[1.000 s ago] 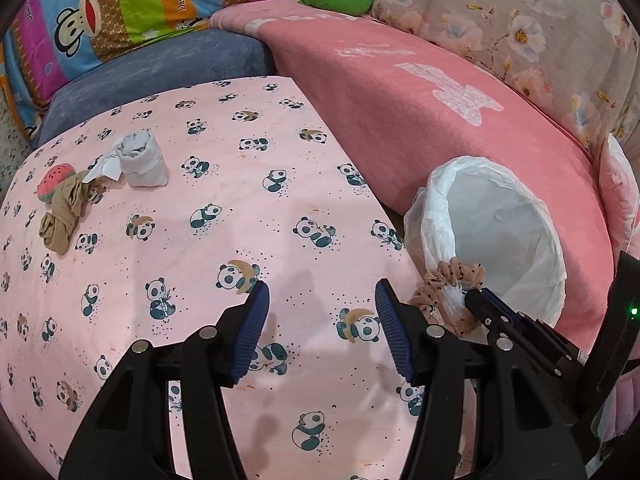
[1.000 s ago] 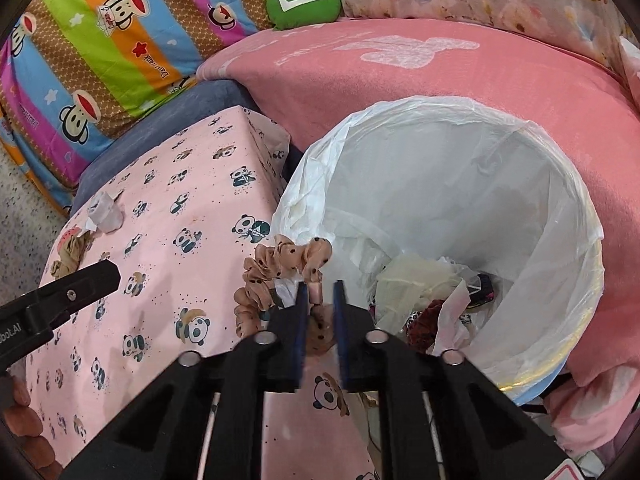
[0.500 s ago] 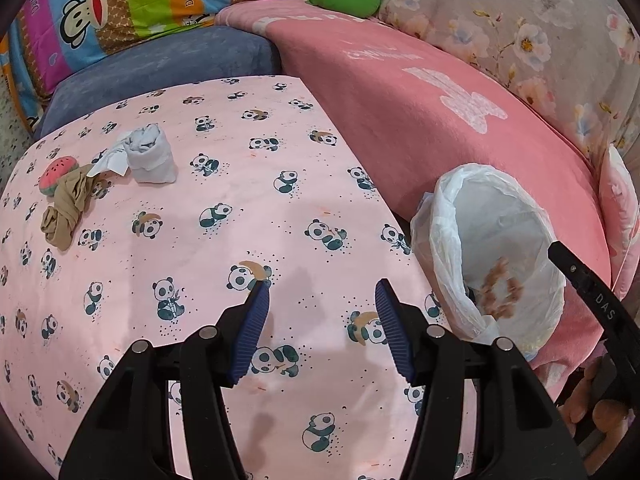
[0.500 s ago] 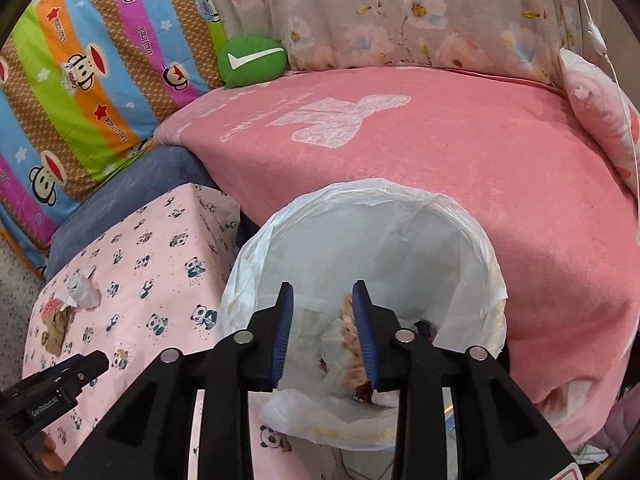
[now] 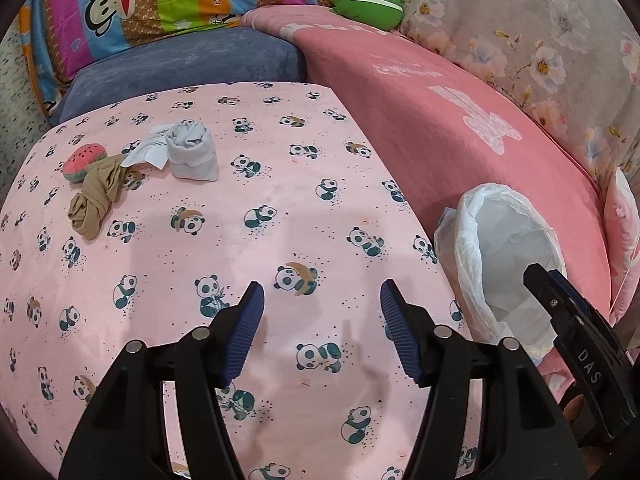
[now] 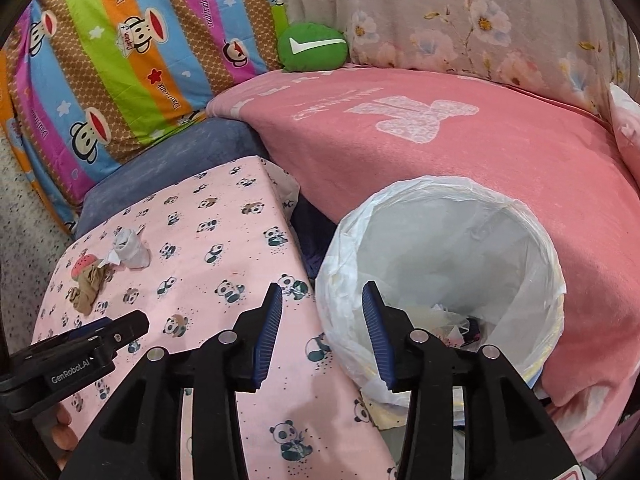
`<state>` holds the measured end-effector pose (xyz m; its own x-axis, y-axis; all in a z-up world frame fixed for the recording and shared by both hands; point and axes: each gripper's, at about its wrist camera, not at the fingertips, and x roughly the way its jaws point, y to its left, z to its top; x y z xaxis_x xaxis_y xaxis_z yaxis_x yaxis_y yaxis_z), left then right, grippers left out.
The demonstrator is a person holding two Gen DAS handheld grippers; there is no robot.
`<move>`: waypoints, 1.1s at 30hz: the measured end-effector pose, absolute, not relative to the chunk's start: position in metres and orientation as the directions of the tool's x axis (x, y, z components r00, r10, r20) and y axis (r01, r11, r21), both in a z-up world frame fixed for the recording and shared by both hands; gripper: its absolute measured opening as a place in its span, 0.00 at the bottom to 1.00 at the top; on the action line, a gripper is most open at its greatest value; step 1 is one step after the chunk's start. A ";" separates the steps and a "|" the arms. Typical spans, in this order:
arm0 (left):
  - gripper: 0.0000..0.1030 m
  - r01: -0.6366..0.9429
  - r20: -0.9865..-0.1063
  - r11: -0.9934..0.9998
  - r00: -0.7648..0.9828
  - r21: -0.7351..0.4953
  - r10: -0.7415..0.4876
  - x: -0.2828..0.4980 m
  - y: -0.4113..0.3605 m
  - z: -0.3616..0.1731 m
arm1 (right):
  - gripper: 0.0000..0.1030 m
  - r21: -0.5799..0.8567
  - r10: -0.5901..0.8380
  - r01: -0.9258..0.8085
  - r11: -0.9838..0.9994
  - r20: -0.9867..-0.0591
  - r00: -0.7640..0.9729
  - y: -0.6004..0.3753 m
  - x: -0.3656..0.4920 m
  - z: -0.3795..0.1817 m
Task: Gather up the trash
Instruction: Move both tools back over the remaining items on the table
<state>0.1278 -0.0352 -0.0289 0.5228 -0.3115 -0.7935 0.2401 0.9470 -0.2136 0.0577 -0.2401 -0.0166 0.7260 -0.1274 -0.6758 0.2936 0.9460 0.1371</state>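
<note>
Both claws are empty and spreading wider, so take your left gripper [image 5: 322, 330] up toward eleven o'clock to the crumpled tissue [image 5: 192, 152] (beside the tan stocking [image 5: 96, 200]) while your right gripper [image 6: 322, 332] clears the bin [image 6: 440, 264].

My right tool [image 6: 322, 334] covers part of the bin's [image 6: 532, 240] near rim and some of the rubbish [image 6: 452, 320] at its bottom, which I can't identify. From my left tool's camera the bin's floor is hidden behind its own wall, and the paper scrap [image 5: 150, 152] is partly tucked under the white cloth bundle [image 5: 194, 154].
</note>
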 end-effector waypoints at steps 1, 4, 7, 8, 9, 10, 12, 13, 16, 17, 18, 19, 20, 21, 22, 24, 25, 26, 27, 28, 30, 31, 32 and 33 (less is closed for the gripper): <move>0.56 0.232 -0.795 0.949 0.523 -0.215 -0.308 0.129 -0.031 -0.029 | 0.41 0.136 -0.123 0.287 0.948 -0.676 0.726 -0.236 0.059 -0.016; 0.56 0.206 -0.798 0.957 0.532 -0.205 -0.285 0.131 -0.017 -0.030 | 0.43 0.128 -0.111 0.264 0.956 -0.677 0.728 -0.221 0.064 -0.015; 0.56 0.183 -0.797 0.960 0.536 -0.213 -0.279 0.134 -0.001 -0.031 | 0.48 0.122 -0.101 0.245 0.962 -0.674 0.732 -0.206 0.068 -0.014; 0.56 0.172 -0.797 0.961 0.538 -0.217 -0.276 0.135 0.005 -0.031 | 0.48 0.120 -0.096 0.238 0.964 -0.674 0.732 -0.202 0.070 -0.013; 0.56 0.165 -0.796 0.962 0.539 -0.218 -0.273 0.136 0.009 -0.031 | 0.48 0.118 -0.091 0.229 0.966 -0.675 0.732 -0.197 0.072 -0.013; 0.56 0.157 -0.797 0.963 0.541 -0.219 -0.270 0.137 0.015 -0.032 | 0.48 0.114 -0.087 0.221 0.969 -0.677 0.731 -0.191 0.074 -0.013; 0.56 0.139 -0.796 0.964 0.544 -0.226 -0.265 0.139 0.026 -0.033 | 0.49 0.107 -0.078 0.203 0.973 -0.679 0.730 -0.181 0.077 -0.013; 0.56 0.132 -0.797 0.965 0.544 -0.229 -0.263 0.140 0.031 -0.034 | 0.49 0.103 -0.074 0.194 0.976 -0.680 0.729 -0.176 0.079 -0.014; 0.56 0.108 -0.799 0.966 0.544 -0.237 -0.257 0.144 0.045 -0.037 | 0.49 0.091 -0.063 0.171 0.981 -0.685 0.726 -0.161 0.086 -0.015; 0.56 0.099 -0.800 0.966 0.544 -0.238 -0.253 0.145 0.050 -0.039 | 0.49 0.089 -0.060 0.165 0.982 -0.687 0.724 -0.157 0.088 -0.016; 0.56 0.093 -0.801 0.967 0.544 -0.239 -0.250 0.146 0.054 -0.040 | 0.49 0.087 -0.056 0.159 0.984 -0.689 0.723 -0.152 0.090 -0.016; 0.56 0.085 -0.802 0.967 0.544 -0.241 -0.248 0.147 0.059 -0.041 | 0.49 0.085 -0.052 0.152 0.985 -0.691 0.721 -0.148 0.092 -0.017; 0.56 0.079 -0.802 0.967 0.544 -0.241 -0.245 0.148 0.062 -0.043 | 0.49 0.083 -0.049 0.147 0.986 -0.693 0.719 -0.144 0.094 -0.018; 0.56 0.070 -0.803 0.968 0.545 -0.241 -0.239 0.149 0.067 -0.044 | 0.49 0.081 -0.045 0.141 0.987 -0.695 0.717 -0.140 0.096 -0.018; 0.56 0.060 -0.805 0.969 0.547 -0.238 -0.231 0.150 0.072 -0.045 | 0.49 0.079 -0.041 0.134 0.988 -0.698 0.715 -0.135 0.099 -0.019; 0.56 0.045 -0.807 0.972 0.549 -0.232 -0.217 0.153 0.081 -0.048 | 0.49 0.075 -0.033 0.120 0.990 -0.703 0.711 -0.127 0.104 -0.022; 0.56 0.036 -0.809 0.973 0.549 -0.229 -0.211 0.155 0.086 -0.050 | 0.49 0.073 -0.030 0.114 0.991 -0.705 0.709 -0.123 0.107 -0.023; 0.56 0.028 -0.810 0.973 0.549 -0.228 -0.206 0.157 0.091 -0.051 | 0.49 0.072 -0.024 0.106 0.992 -0.707 0.707 -0.118 0.110 -0.024; 0.57 0.018 -0.812 0.975 0.550 -0.222 -0.195 0.159 0.097 -0.054 | 0.49 0.071 -0.019 0.098 0.993 -0.710 0.704 -0.114 0.113 -0.025; 0.61 0.010 -0.814 0.977 0.551 -0.211 -0.182 0.161 0.102 -0.055 | 0.49 0.071 -0.014 0.092 0.993 -0.711 0.703 -0.110 0.115 -0.026; 0.66 -0.010 -0.819 0.985 0.557 -0.172 -0.138 0.165 0.110 -0.058 | 0.49 0.075 0.001 0.076 0.994 -0.715 0.699 -0.100 0.123 -0.028; 0.67 -0.019 -0.820 0.988 0.559 -0.156 -0.119 0.167 0.115 -0.059 | 0.49 0.077 0.007 0.069 0.995 -0.717 0.698 -0.097 0.127 -0.030; 0.67 -0.025 -0.821 0.988 0.560 -0.149 -0.110 0.170 0.120 -0.060 | 0.50 0.080 0.014 0.063 0.995 -0.718 0.696 -0.093 0.131 -0.031; 0.67 -0.033 -0.823 0.989 0.559 -0.148 -0.104 0.175 0.126 -0.061 | 0.50 0.082 0.021 0.055 0.995 -0.720 0.694 -0.088 0.136 -0.032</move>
